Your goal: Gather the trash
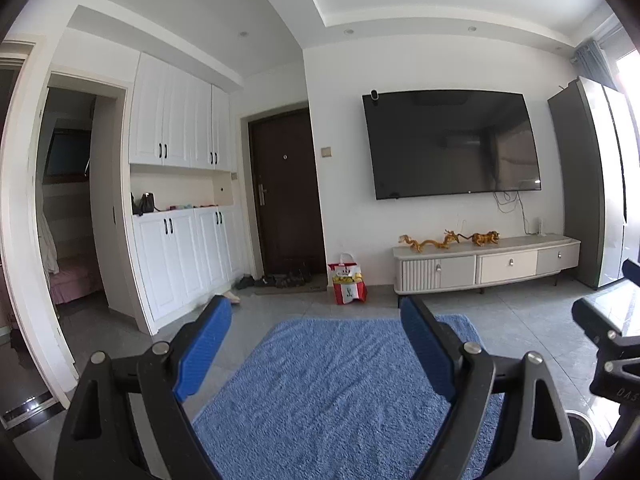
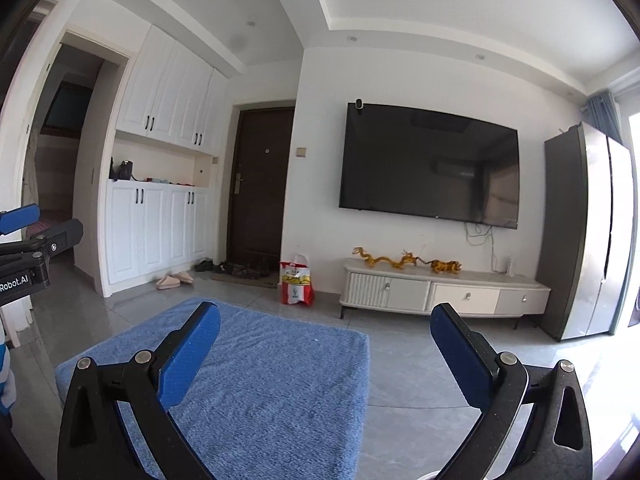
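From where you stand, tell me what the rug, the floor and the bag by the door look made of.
Rug: blue, looks like soft pile textile; fuzzy, streaked surface. Floor: grey tile, seemingly glazed or polished; grout lines and window glare show. Bag: red and white with printed graphics and loop handles, standing upright; probably coated paper or plastic, too small to tell which.

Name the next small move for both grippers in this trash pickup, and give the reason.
Probably tilt both downward to scan the floor. The left gripper and right gripper are open and empty, aimed across the blue shaggy rug at the wall-mounted black television. No loose trash shows; only the red-and-white shopping bag stands on the grey tiles.
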